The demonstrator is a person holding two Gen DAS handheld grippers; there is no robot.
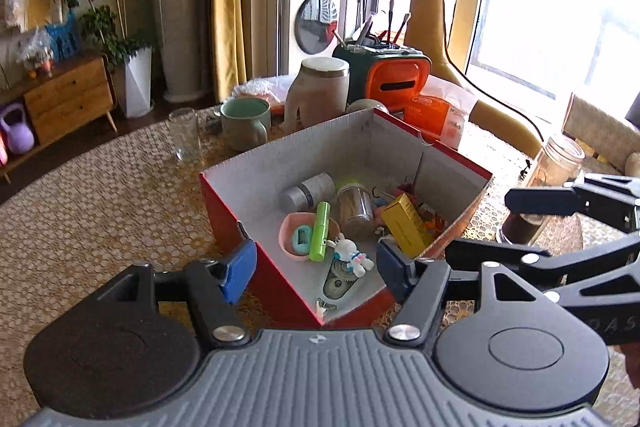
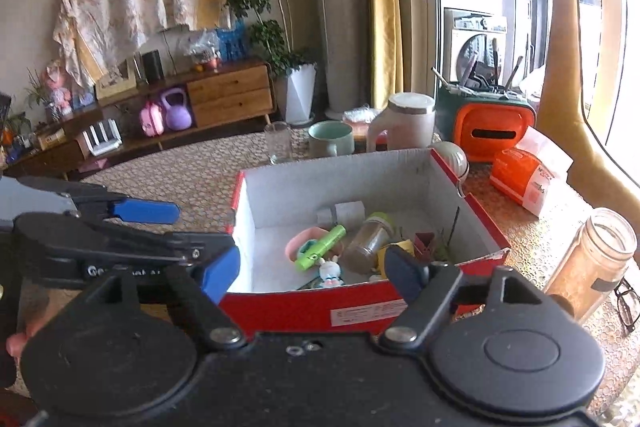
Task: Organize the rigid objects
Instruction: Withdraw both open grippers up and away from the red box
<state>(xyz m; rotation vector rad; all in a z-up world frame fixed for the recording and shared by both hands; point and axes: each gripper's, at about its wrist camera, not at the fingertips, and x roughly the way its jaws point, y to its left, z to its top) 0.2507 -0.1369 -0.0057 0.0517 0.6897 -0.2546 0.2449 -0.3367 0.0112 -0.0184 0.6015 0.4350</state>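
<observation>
While both hang above the red box point(image 1: 280, 291), left claw point(image 1: 316, 267) released, right claw point(image 2: 312, 273) released

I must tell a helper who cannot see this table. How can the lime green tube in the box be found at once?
Find the red box with white inside walls on the table. Inside, a pink dish lies on its floor. The lime green tube lies across that dish, beside a white rabbit figure; nothing else there is so slim.

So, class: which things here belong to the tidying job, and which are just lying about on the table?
Job:
red box
green tube
yellow carton
rabbit figure
clear jar

Lying about:
green mug
drinking glass
orange case
glasses
</observation>
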